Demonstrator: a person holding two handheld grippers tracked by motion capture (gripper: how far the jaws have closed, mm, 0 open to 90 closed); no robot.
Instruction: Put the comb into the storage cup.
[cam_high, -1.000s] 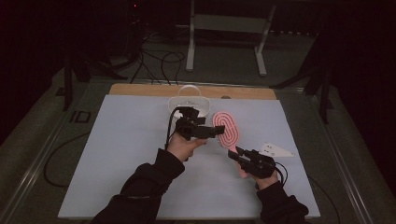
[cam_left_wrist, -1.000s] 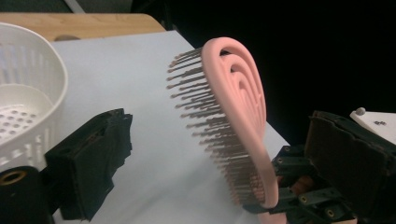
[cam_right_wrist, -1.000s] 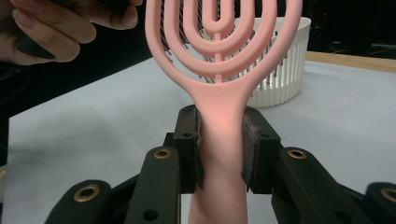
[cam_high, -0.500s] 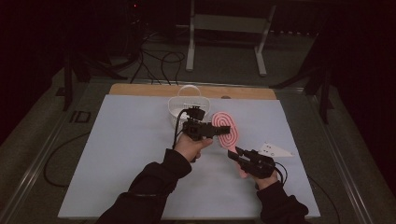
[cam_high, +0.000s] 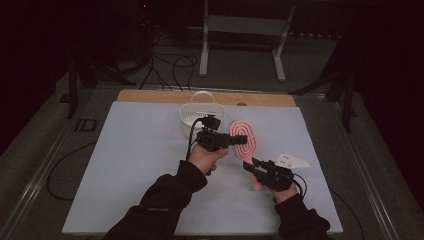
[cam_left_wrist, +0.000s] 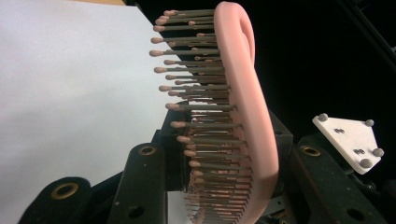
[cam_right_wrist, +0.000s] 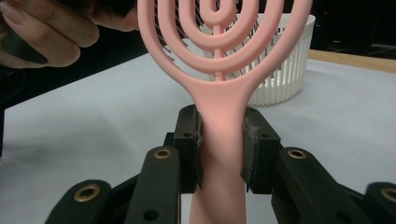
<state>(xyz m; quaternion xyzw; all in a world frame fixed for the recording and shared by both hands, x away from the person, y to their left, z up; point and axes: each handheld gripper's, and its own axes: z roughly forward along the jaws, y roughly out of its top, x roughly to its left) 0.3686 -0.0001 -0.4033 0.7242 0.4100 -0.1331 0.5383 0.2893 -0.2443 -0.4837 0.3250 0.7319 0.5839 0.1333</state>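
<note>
Pink hairbrush (cam_high: 245, 140) held above worktop (cam_high: 125, 170), long axis near-to-far: right claw (cam_high: 256, 166) clamped on handle, left claw (cam_high: 239, 140) just closed across head, basket (cam_high: 192, 114) far-left.

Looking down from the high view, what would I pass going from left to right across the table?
White basket → left gripper → pink hairbrush → right gripper → its white three-cornered plate.

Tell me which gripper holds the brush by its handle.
The right gripper: its jaws clamp the pink brush at the handle. The left gripper grips the bristled head.
</note>
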